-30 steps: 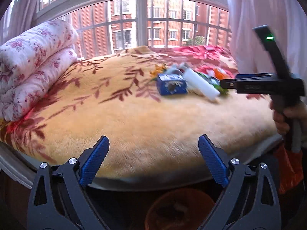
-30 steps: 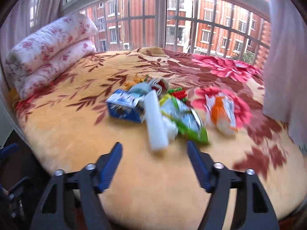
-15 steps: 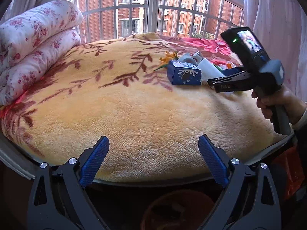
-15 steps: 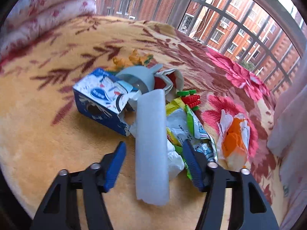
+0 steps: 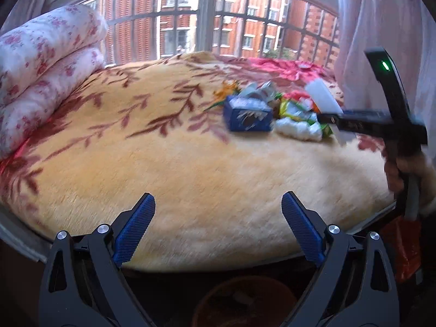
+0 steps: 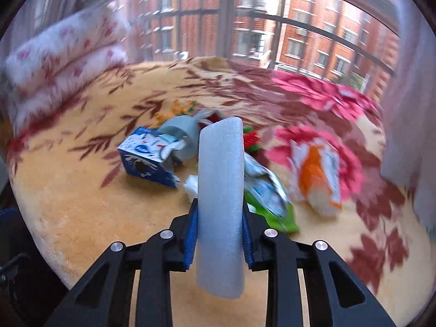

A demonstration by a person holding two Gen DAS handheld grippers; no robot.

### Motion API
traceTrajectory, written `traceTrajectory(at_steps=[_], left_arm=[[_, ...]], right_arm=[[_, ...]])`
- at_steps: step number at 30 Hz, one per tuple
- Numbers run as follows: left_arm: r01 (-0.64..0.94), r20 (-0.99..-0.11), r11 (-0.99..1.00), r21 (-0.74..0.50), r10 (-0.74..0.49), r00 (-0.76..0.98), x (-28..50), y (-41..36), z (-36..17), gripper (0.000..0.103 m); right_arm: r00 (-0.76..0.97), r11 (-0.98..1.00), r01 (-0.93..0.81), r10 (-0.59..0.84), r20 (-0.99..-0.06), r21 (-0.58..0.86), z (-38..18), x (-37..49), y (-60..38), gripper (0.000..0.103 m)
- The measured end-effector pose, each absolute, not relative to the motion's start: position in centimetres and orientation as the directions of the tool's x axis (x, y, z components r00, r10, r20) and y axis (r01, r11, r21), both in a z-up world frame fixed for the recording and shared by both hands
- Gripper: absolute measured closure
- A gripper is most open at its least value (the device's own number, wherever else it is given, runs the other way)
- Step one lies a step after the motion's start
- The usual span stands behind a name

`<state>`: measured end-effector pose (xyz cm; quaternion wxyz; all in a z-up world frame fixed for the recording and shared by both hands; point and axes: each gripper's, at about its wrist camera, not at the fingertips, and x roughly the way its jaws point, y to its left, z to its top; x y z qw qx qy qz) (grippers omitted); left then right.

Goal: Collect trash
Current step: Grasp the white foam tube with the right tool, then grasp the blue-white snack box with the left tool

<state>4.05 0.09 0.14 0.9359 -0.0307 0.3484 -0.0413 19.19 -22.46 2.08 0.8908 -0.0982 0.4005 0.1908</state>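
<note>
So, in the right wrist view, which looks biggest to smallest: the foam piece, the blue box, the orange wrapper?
1. foam piece, but it sits nearest the camera, held in the right gripper, so that is unsure.
2 and 3. blue box and orange wrapper look alike.

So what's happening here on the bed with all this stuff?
A person is collecting trash off a floral blanket with two handheld grippers. The right gripper is shut on a white foam sheet piece, held above the pile. On the blanket lie a torn blue and white carton, a green and white snack wrapper and an orange and white wrapper. The left gripper hangs open and empty at the bed's near edge.
</note>
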Motion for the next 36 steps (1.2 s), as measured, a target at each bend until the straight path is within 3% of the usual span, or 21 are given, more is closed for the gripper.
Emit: traceTrajectory(at_steps=[9, 13, 20, 21, 22, 23, 30, 36], left_arm=[[0.068, -0.703, 0.996, -0.052, -0.085, 0.706, 14.9, -4.0, 0.0, 0.011], [0.062, -0.736, 0.992, -0.106, -0.121, 0.666, 19.7, -5.5, -0.8, 0.011], [-0.007, -0.8, 0.997, -0.077, -0.057, 0.598, 26.0, -5.8, -3.6, 0.012], [-0.01, -0.813, 0.995, -0.096, -0.073, 0.577, 26.7, -5.5, -4.0, 0.014], [-0.013, -0.825, 0.992, -0.122, -0.095, 0.557, 27.3, -5.2, -4.4, 0.024], [-0.018, -0.836, 0.99, -0.141, -0.109, 0.538, 27.8, -4.9, -4.8, 0.025], [-0.028, -0.777, 0.997, -0.076, -0.042, 0.628, 24.7, -5.1, -3.3, 0.028], [0.016, -0.727, 0.999, -0.035, -0.036, 0.686, 17.6, -4.7, -0.6, 0.028]], right_arm=[[0.701, 0.95, -0.304, 0.271, -0.66, 0.068, 1.9, 12.7, -27.6, 0.076], [0.705, 0.951, -0.294, 0.284, -0.65, 0.097, 1.1, 11.0, -28.6, 0.076], [0.695, 0.943, -0.32, 0.299, -0.654, 0.091, -0.4, 9.9, -28.5, 0.076], [0.693, 0.942, -0.321, 0.302, -0.654, 0.095, -0.6, 9.9, -28.4, 0.076], [0.69, 0.941, -0.322, 0.307, -0.655, 0.102, -0.9, 10.0, -28.3, 0.076], [0.688, 0.941, -0.32, 0.309, -0.656, 0.107, -1.1, 10.0, -28.2, 0.076], [0.687, 0.944, -0.29, 0.322, -0.651, 0.16, -1.1, 9.7, -28.0, 0.076], [0.693, 0.934, -0.328, 0.341, -0.635, 0.144, 0.3, 7.5, -26.7, 0.076]])
